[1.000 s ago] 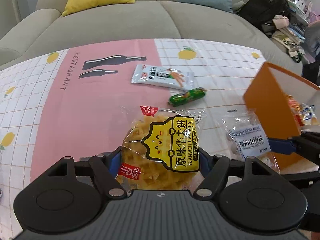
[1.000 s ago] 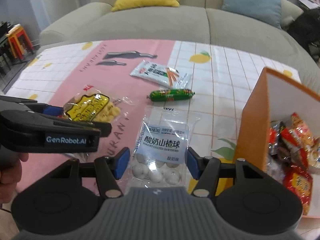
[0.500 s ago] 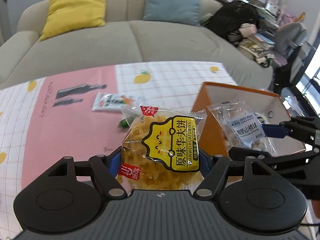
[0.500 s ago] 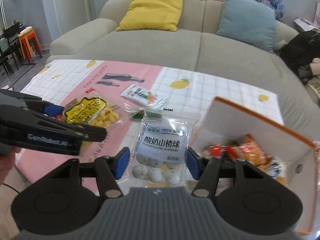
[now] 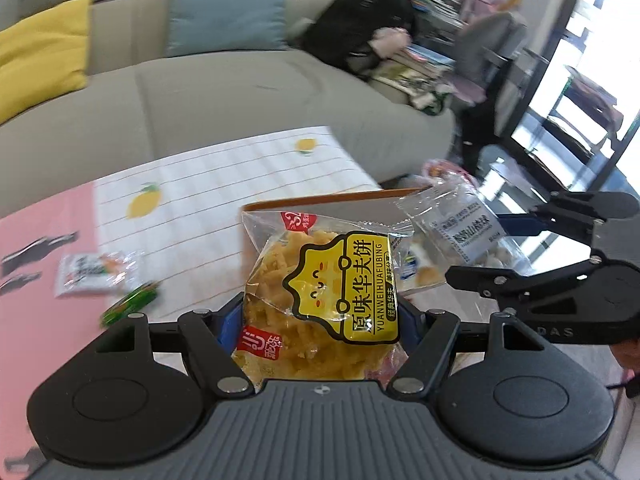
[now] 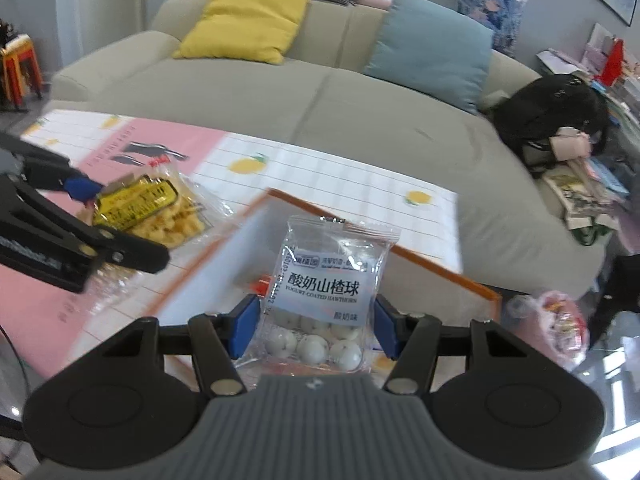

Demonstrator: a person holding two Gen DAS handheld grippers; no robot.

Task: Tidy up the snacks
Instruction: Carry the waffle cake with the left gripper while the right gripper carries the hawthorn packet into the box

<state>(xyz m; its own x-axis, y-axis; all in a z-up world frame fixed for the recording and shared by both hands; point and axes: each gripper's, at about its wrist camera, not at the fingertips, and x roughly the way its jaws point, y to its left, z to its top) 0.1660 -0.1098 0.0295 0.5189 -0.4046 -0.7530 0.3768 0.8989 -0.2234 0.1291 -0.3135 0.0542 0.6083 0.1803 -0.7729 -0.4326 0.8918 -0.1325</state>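
Nearest in the left wrist view, the left tongs (image 5: 320,320) are clamped on a clear waffle packet (image 5: 320,300) with a yellow label reading "YUANWEIHUAFUBING"; its blue pads press both sides of the bag; the packet is held in the air at the near edge of the orange box (image 5: 320,200). In the right wrist view the right tongs (image 6: 314,330) are clamped on a clear bag of white balls (image 6: 324,300), printed "YOGURT-COATED HAWTHORN", held upright above the open box (image 6: 440,270); red wrappers show dimly inside, blurred. The two tongs hang side by side, near each other, both over the box mouth; the box's orange rim runs just behind both packets. Beyond, to the left, the tabletop (image 5: 220,184) wears a cloth of white grid, lemons and a pink panel; on it lie a white snack pouch (image 5: 96,274) and just beside it a green wrapped stick (image 5: 130,304), apart from the box, with bare cloth around them. Past the table edge stands a grey sofa (image 6: 320,120) with a yellow cushion (image 6: 244,24) and a blue cushion (image 6: 432,52); a black bag (image 6: 548,116) sits at its right end, by cluttered papers.
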